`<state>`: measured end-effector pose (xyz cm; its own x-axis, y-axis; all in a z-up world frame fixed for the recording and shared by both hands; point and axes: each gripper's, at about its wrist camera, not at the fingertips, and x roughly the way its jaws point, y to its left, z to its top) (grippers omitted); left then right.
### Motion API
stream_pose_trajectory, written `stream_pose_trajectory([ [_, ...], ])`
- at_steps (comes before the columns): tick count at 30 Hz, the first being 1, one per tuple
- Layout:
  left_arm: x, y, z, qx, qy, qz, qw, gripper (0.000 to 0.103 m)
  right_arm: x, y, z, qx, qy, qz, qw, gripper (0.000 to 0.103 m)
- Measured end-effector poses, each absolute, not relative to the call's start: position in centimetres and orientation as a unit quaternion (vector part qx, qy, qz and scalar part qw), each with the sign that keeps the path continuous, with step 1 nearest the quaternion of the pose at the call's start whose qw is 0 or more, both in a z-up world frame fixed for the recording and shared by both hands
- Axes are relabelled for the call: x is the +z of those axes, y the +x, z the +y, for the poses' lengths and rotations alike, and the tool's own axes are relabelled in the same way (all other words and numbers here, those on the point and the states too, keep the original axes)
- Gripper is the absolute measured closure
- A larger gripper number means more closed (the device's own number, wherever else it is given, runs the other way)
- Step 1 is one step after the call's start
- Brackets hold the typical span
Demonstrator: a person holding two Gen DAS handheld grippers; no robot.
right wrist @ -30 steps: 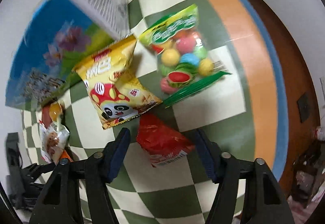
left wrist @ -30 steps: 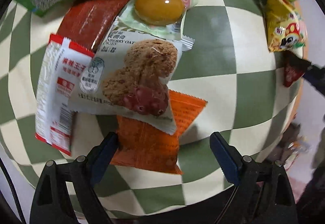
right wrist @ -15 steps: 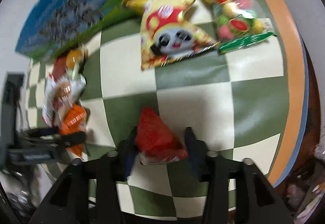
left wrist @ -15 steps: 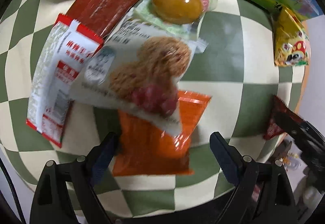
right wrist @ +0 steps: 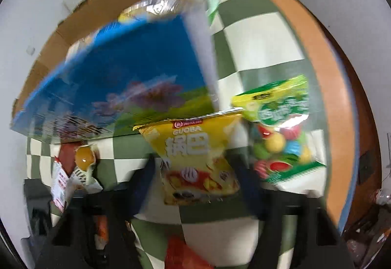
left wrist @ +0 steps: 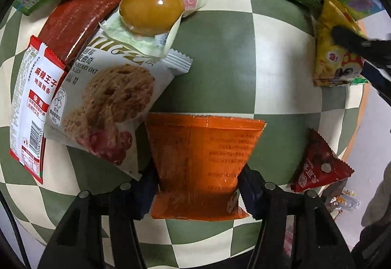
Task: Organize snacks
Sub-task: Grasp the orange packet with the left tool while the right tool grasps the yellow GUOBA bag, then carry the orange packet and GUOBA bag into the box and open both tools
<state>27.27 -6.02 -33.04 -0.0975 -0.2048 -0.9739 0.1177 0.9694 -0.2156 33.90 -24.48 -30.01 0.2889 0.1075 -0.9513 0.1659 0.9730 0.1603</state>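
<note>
Both tongs pointing steeply down, left tongs (left wrist: 198,188) closing around orange packet (left wrist: 202,161)

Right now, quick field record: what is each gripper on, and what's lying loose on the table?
left gripper: closing, orange foil packet between its fingers, pads at its sides
right gripper: closing around yellow snack bag; view blurred
loose: red triangular packet, white cookie packet
surface: green-and-cream checked tablecloth
container: open cardboard carton with blue printed side, behind the yellow bag
</note>
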Motion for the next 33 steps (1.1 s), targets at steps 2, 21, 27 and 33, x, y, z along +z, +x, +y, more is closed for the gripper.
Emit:
stream_pose_trajectory([
  [2, -32.7, 27.4, -7.0, -0.118, -0.027, 0.722, 0.681, 0.048, -30.3, 34.0, -23.9, -0.022, 0.105, 0.595, 0.797, 0.061],
  [21, -15.9, 27.6, -4.8, -0.164, -0.097, 0.611, 0.769, 0.057, -18.5, 27.4, -21.6, 0.090, 0.156, 0.532, 0.827, 0.063],
  [27, -10.3, 33.8, -2.7, -0.155, -0.097, 0.573, 0.799, 0.057, -13.2, 31.8, -20.2, 0.125, 0.162, 0.498, 0.843, 0.063],
  [33, -10.7, 41.1, -0.1, -0.109, -0.056, 0.583, 0.803, 0.057, -14.5, 38.4, -16.9, 0.139, 0.157, 0.516, 0.831, 0.063],
])
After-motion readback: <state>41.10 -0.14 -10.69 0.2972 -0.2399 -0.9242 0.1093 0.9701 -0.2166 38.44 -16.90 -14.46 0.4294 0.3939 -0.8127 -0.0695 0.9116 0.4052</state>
